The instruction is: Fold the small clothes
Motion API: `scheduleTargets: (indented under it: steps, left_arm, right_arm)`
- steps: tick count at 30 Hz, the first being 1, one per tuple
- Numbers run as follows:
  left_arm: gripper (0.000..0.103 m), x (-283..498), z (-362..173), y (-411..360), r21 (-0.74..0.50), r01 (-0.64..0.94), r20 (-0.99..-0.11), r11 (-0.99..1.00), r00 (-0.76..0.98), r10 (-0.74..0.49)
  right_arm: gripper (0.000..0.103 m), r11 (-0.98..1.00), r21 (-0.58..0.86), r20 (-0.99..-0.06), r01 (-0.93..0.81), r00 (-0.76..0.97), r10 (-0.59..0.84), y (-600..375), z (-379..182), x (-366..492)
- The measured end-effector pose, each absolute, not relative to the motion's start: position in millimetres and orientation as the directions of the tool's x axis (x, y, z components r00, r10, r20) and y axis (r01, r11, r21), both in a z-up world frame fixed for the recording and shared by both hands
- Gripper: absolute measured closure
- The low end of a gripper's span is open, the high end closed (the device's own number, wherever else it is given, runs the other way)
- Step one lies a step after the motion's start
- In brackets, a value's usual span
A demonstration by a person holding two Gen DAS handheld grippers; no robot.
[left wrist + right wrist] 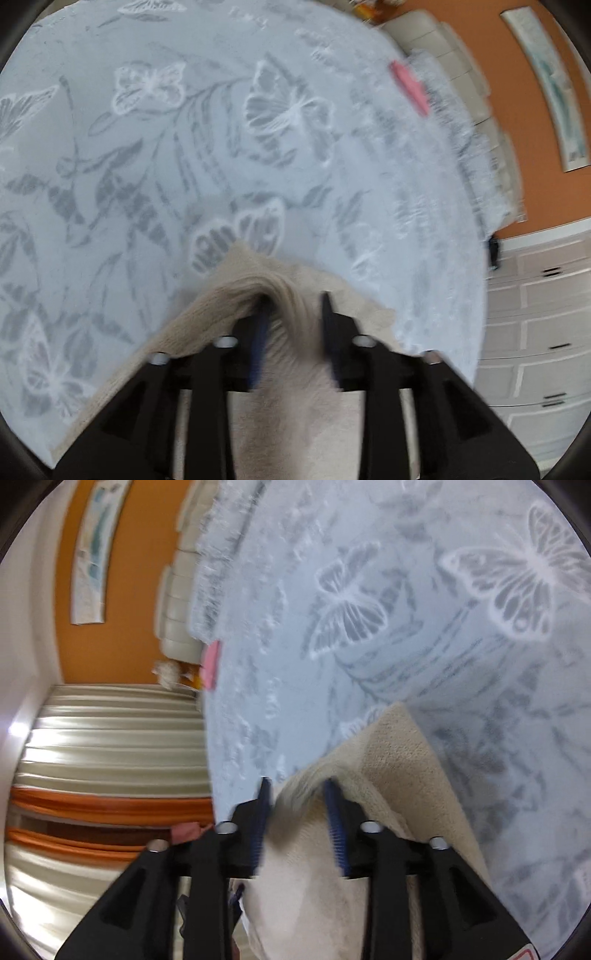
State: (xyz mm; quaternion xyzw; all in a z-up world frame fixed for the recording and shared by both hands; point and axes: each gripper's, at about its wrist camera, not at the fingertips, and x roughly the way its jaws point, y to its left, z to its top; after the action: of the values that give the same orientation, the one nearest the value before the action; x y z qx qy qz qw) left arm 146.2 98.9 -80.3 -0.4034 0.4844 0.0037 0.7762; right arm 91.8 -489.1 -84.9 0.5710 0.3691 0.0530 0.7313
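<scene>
A beige knitted garment (221, 306) lies on a pale blue cloth printed with butterflies (184, 129). My left gripper (293, 301) is shut on a bunched fold of the garment, which stretches between the fingers. In the right wrist view the same beige garment (391, 760) shows, one edge curling up over the butterfly cloth (443, 627). My right gripper (297, 786) is shut on another part of the garment's edge. Both frames are motion-blurred.
A pink item (410, 88) lies near the far edge of the cloth; it also shows in the right wrist view (210, 664). An orange wall with a framed picture (546, 81), a cream sofa (443, 48) and white drawers (535, 332) surround the table.
</scene>
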Motion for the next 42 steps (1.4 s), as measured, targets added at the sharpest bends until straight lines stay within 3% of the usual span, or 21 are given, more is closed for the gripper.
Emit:
scheduleTargets:
  steps: [1,2,4,6,9,17,18,19,20,21,22,28,30,33,34,39,42]
  left_arm:
    - [0.049,139.8,-72.5,101.4,-0.628,-0.381,-0.738,0.679,0.567,-0.365]
    - [0.043,129.0,-59.8,106.5,-0.621,-0.359,-0.715,0.696,0.624,-0.316]
    - [0.031,111.8,-41.8,114.6,-0.603,-0.325,-0.682,0.728,0.683,-0.260]
    - [0.019,90.4,-32.8,121.5,-0.597,-0.291,-0.664,0.748,0.702,-0.257]
    - [0.017,74.9,-36.8,121.0,-0.539,-0.263,-0.713,0.800,0.649,-0.267]
    - [0.016,125.2,-61.0,85.7,-0.416,-0.220,-0.815,0.882,0.520,-0.254]
    - [0.017,129.9,-65.4,82.4,-0.408,-0.210,-0.823,0.888,0.506,-0.259]
    - [0.026,134.1,-69.7,77.5,-0.403,-0.191,-0.829,0.895,0.490,-0.268]
    - [0.036,138.7,-74.4,71.8,-0.379,-0.169,-0.844,0.910,0.467,-0.265]
    - [0.070,142.4,-78.5,67.9,-0.349,-0.156,-0.865,0.924,0.433,-0.254]
    - [0.093,144.5,-80.0,68.0,-0.344,-0.154,-0.879,0.926,0.399,-0.260]
    - [0.094,127.6,-16.7,93.9,-0.494,-0.096,-0.732,0.864,0.583,-0.353]
    - [0.093,133.6,-19.7,99.4,-0.491,-0.120,-0.729,0.863,0.599,-0.332]
    - [0.094,156.7,-67.5,87.8,-0.417,-0.184,-0.830,0.890,0.476,-0.290]
    - [0.094,160.0,-76.8,84.5,-0.393,-0.198,-0.851,0.898,0.447,-0.274]
    - [0.093,146.4,-52.8,93.5,-0.493,-0.171,-0.772,0.853,0.538,-0.338]
    - [0.093,160.7,-74.9,90.8,-0.430,-0.207,-0.832,0.879,0.469,-0.296]
  right_arm:
    - [0.040,0.351,0.874,-0.474,0.336,0.747,0.466,-492.5,-79.2,84.0]
    - [0.034,0.360,0.877,-0.455,0.318,0.790,0.411,-499.0,-70.5,68.6]
    - [0.033,0.372,0.884,-0.426,0.284,0.818,0.387,-506.7,-58.9,45.6]
    - [0.033,0.442,0.847,-0.477,0.296,0.790,0.385,-504.8,-51.9,31.5]
    - [0.033,0.641,0.713,-0.615,0.285,0.694,0.375,-477.8,-42.9,21.1]
    - [0.029,0.863,0.456,-0.785,0.216,0.555,0.276,-419.6,-46.5,90.4]
    - [0.029,0.877,0.426,-0.809,0.222,0.527,0.260,-414.6,-54.2,102.4]
    - [0.029,0.884,0.407,-0.826,0.232,0.506,0.248,-412.1,-59.4,107.6]
    - [0.042,0.888,0.393,-0.849,0.239,0.465,0.251,-408.3,-68.6,114.7]
    - [0.090,0.894,0.391,-0.857,0.220,0.442,0.266,-403.9,-72.9,117.5]
    - [0.093,0.894,0.408,-0.848,0.184,0.440,0.297,-401.4,-69.3,118.0]
    - [0.094,0.833,0.545,-0.614,0.095,0.721,0.320,-428.9,15.0,65.9]
    - [0.094,0.844,0.515,-0.669,0.152,0.686,0.285,-437.8,-10.7,75.5]
    - [0.094,0.845,0.449,-0.832,0.290,0.481,0.277,-443.5,-90.5,101.1]
    - [0.094,0.844,0.457,-0.820,0.283,0.502,0.275,-441.8,-88.0,99.5]
    - [0.094,0.830,0.530,-0.686,0.171,0.663,0.302,-441.0,-26.7,81.9]
    - [0.094,0.834,0.484,-0.792,0.263,0.537,0.290,-445.7,-73.5,99.1]
